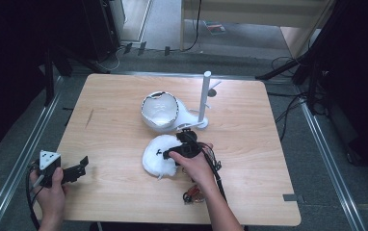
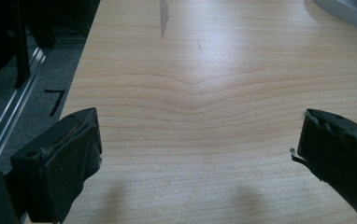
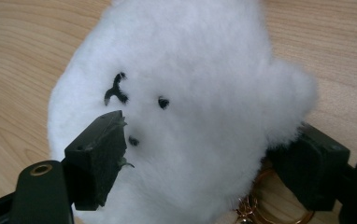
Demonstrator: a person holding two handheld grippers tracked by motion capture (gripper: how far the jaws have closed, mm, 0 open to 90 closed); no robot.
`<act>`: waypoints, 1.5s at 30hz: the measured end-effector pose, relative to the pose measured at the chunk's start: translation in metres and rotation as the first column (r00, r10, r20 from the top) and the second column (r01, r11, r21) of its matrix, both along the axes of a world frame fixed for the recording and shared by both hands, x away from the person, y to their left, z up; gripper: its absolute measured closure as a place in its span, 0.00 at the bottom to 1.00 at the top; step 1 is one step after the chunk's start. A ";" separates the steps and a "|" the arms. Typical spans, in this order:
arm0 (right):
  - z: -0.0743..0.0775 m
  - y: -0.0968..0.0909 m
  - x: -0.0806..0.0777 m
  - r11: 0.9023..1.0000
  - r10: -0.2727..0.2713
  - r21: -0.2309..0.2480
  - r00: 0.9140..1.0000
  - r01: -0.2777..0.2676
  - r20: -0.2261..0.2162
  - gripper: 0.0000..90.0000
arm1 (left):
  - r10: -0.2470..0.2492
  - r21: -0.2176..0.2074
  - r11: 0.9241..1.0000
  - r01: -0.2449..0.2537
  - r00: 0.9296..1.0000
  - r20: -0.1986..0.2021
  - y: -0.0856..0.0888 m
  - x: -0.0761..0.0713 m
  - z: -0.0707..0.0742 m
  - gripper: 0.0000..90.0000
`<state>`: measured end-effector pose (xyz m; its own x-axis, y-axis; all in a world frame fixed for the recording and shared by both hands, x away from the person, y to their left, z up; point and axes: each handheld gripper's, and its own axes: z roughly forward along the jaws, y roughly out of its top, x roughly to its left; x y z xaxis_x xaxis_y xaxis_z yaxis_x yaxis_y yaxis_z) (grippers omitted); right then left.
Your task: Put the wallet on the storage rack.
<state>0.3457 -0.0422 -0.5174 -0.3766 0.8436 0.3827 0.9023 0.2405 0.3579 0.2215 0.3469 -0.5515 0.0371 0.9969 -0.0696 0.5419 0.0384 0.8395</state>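
The white plush toy [image 1: 159, 155] lies flat on the counter [image 1: 114, 110], just at 6 o'clock of the white bowl-like stand [image 1: 160, 111] with its upright post [image 1: 204, 96]. It looks featherlight and very soft: fur that squashes under any squeeze, nothing fragile, but fluffy enough to slip from a shallow pinch. I'd take it across the body's lower half, deep in the fur, or by the gold key ring [image 3: 256, 207] at its bottom.

The right hand-held gripper [image 3: 204, 158] straddles it, jaws spread on either flank; the pads look sunk into the fur, yet I judge they are not clamping. The toy's face [image 3: 134, 100] is turned up, its long axis running roughly from 7 to 1 o'clock in the high view.

The left hand-held gripper [image 2: 195, 154] rests spread and empty at the counter's 8 o'clock corner.
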 end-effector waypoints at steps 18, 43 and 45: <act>0.000 0.030 -0.021 0.973 0.079 -0.228 0.986 -0.044 0.149 0.61 | 0.003 -0.004 1.000 -0.003 1.000 -0.008 0.000 0.000 0.000 0.00; 0.027 0.009 -0.055 0.998 0.053 -0.005 0.920 -0.055 0.389 0.92 | -0.001 0.000 1.000 0.001 1.000 -0.013 0.000 0.001 0.000 0.00; 0.032 0.008 -0.058 0.999 0.042 0.014 0.913 -0.053 0.405 0.92 | 0.000 0.000 1.000 0.000 1.000 -0.012 0.000 0.001 0.000 0.00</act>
<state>0.2877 -0.0347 -0.4851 -0.5429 0.8133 0.2094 0.6670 0.2660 0.6960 0.2223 0.3466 -0.5519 0.0363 0.9969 -0.0697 0.5517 0.0381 0.8332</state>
